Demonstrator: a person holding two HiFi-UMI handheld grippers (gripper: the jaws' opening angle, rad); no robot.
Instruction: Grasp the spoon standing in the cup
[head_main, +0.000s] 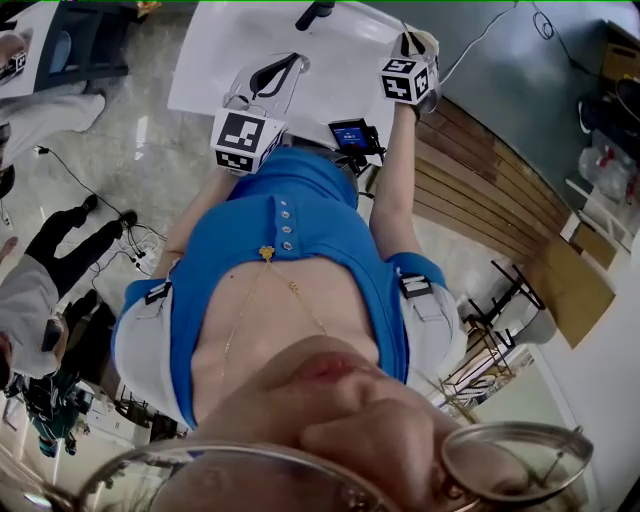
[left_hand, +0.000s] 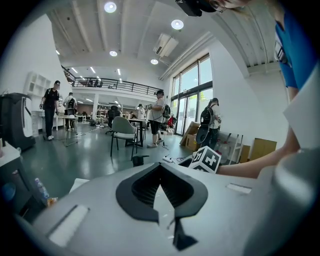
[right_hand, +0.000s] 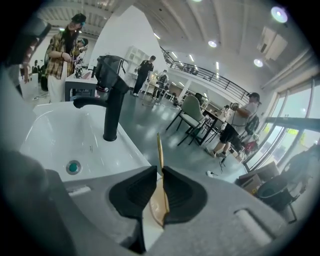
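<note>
A wooden spoon (right_hand: 160, 149) is clamped between the jaws of my right gripper (right_hand: 159, 171). Its bowl lies back between the pads and its thin handle sticks out past the tips. In the head view the right gripper (head_main: 410, 44) is held above a white counter (head_main: 200, 60), with its marker cube (head_main: 405, 80) below it. My left gripper (left_hand: 160, 166) is shut with nothing in it, its tips touching; it points out across the room. From the head view, the left gripper (head_main: 275, 72) is over the same white counter. No cup shows in any view.
A white sink (right_hand: 55, 135) with a black faucet (right_hand: 112, 100) and a green drain plug (right_hand: 73, 166) lies under the right gripper. The right gripper's marker cube (left_hand: 206, 160) shows beside the left one. Several people, chairs and tables stand farther off. A wooden slatted panel (head_main: 480, 180) lies to the right.
</note>
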